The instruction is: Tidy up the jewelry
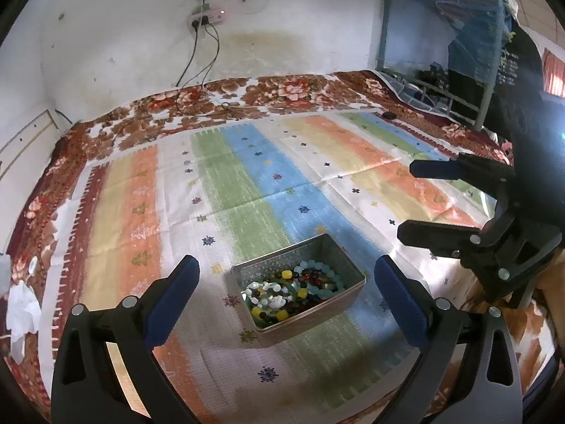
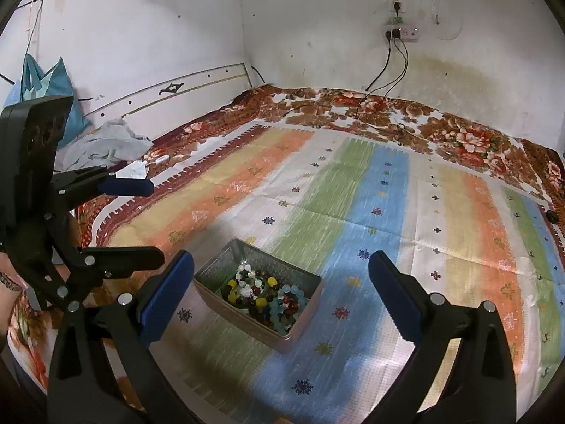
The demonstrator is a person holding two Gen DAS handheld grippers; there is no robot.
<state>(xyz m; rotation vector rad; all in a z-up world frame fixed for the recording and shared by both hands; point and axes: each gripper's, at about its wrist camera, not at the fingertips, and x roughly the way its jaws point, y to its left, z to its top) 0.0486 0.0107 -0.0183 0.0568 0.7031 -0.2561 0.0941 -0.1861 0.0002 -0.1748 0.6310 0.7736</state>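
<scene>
Both grippers, left gripper (image 1: 286, 282) and right gripper (image 2: 280, 282), gape wide and empty above the metal tin (image 1: 348, 295); your slippery, loose bead bracelets (image 1: 293, 289) likely need pinching by one strand.

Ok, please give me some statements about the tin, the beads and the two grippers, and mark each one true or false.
1. The metal tin holds beaded jewelry. True.
2. The tin has a lid on. False: it is open on top.
3. Both the left gripper and the right gripper are open. True.
4. The right gripper holds a bracelet. False: nothing is between its fingers.
5. The tin stands on a striped mat. True.
</scene>
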